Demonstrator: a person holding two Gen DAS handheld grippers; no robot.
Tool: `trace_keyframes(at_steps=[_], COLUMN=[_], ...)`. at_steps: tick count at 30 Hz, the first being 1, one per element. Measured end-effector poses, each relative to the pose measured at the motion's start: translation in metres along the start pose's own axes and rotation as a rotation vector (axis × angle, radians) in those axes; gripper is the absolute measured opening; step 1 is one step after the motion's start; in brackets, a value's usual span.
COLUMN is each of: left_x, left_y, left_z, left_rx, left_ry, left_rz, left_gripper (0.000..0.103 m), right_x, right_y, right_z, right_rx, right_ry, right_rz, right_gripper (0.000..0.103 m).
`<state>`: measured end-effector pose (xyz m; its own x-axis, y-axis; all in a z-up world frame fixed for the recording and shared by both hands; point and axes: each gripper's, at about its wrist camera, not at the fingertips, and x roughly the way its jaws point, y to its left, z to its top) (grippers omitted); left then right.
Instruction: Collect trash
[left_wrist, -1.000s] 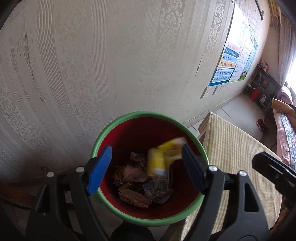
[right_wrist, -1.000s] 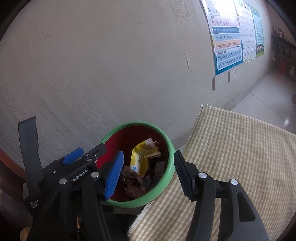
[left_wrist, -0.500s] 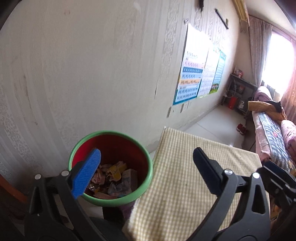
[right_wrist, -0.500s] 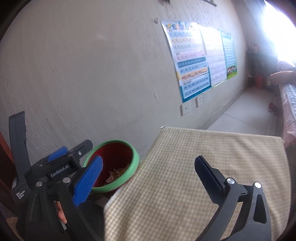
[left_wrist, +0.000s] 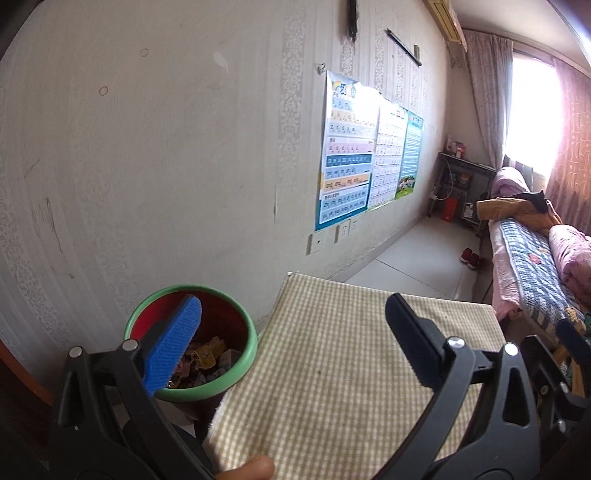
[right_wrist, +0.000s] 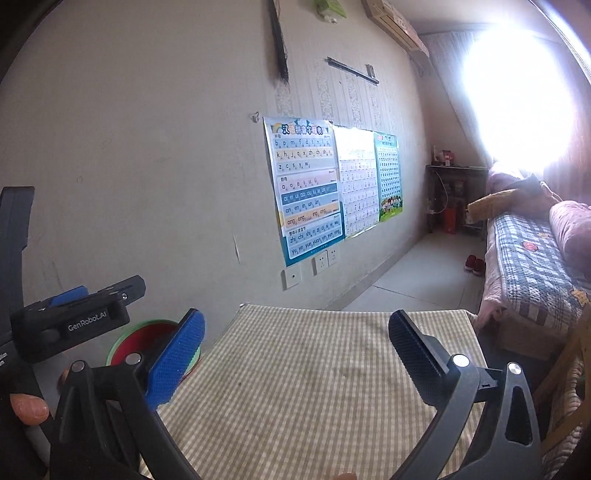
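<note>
A red bin with a green rim (left_wrist: 243, 363) stands on the floor against the wall, left of a table under a checked cloth (left_wrist: 343, 369). Several crumpled wrappers (left_wrist: 208, 356) lie inside it. My left gripper (left_wrist: 295, 336) hangs open above the table's near left part, with nothing between its fingers; its blue pad overlaps the bin. The right wrist view shows the bin (right_wrist: 125, 341) low at the left, partly hidden. My right gripper (right_wrist: 297, 341) is open and empty over the checked cloth (right_wrist: 314, 376). The left gripper's body (right_wrist: 74, 321) sits at the left of that view.
Wall posters (left_wrist: 347, 166) and sockets (left_wrist: 343, 232) are behind the table. A bed with a quilted cover (left_wrist: 532, 258) runs along the right. A small shelf unit (left_wrist: 458, 192) stands at the far wall, red shoes (left_wrist: 470, 256) on the floor. A fingertip (left_wrist: 255, 467) shows at the bottom.
Both grippers have drawn back and risen from over the bin and swung right over the table. A yellow wrapper dropped into the bin, and both jaws stand wider.
</note>
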<state>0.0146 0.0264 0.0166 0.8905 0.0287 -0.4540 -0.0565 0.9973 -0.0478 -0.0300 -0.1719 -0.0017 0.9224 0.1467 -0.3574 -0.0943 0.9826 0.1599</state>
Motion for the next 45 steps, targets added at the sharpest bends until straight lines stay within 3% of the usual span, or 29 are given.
trace_keyframes(at_steps=[15, 37, 42, 45], left_x=[-0.001, 0.018, 0.029, 0.042], left_y=[-0.015, -0.007, -0.007, -0.007], left_z=[-0.006, -0.016, -0.021, -0.031], left_rx=[0.05, 0.036, 0.038, 0.044], left_ry=[0.016, 0.065, 0.099, 0.146], left_rz=[0.011, 0.001, 0.006, 0.002], left_gripper=[0.098, 0.098, 0.098, 0.098], right_x=[-0.001, 0.021, 0.034, 0.053], right_y=[-0.014, -0.018, -0.026, -0.044], right_z=[-0.012, -0.03, -0.04, -0.057], right_rx=[0.049, 0.06, 0.075, 0.107], right_ry=[0.031, 0.131, 0.185, 0.276], right_rz=[-0.019, -0.022, -0.035, -0.068], right_gripper=[0.097, 0.097, 0.097, 0.097])
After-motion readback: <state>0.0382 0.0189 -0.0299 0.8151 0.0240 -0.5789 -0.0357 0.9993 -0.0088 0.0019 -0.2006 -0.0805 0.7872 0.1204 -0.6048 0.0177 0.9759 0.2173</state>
